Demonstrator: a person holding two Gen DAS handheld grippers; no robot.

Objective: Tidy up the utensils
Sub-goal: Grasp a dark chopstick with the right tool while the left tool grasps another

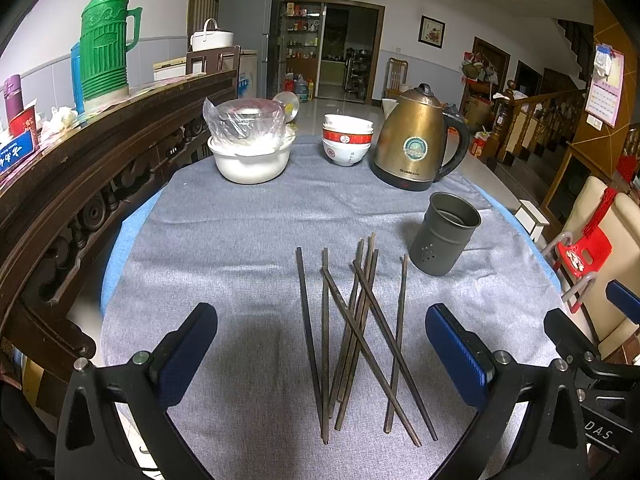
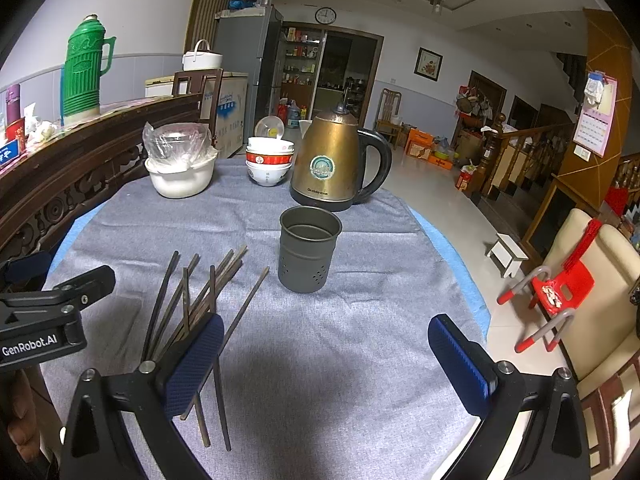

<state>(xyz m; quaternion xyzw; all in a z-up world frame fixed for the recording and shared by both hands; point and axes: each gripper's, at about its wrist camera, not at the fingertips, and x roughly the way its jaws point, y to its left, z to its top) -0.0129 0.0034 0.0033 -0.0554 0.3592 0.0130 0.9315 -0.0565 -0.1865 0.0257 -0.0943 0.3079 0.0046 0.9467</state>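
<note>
From the left wrist cam, the left gripper [image 1: 320,344] is spread wide open with nothing in it, hovering low over a loose pile of dark chopsticks [image 1: 356,340] lying crisscrossed on the grey tablecloth [image 1: 224,240]. The pile sits right between the two blue pads, so it looks lined up for a grab. The grey metal utensil holder [image 1: 446,234] stands upright, up and to the right of the pile, near it but not touching, and looks empty from here. Behind it are a brass-coloured electric kettle [image 1: 416,144], a stack of bowls [image 1: 347,140] and a white pot with a bagged lid [image 1: 250,148]. Over on the right wrist cam, the right gripper [image 2: 324,348] is open too and holding nothing, aimed at bare cloth in front of the holder [image 2: 310,254], with the chopsticks [image 2: 200,300] off to its left. So I'd say nothing's been sorted yet, we're at the very first pick. Next move probably means dropping the left jaws around a stick or a few, closing, then tipping them upright into the holder. Crossed sticks could drag neighbours along.
</note>
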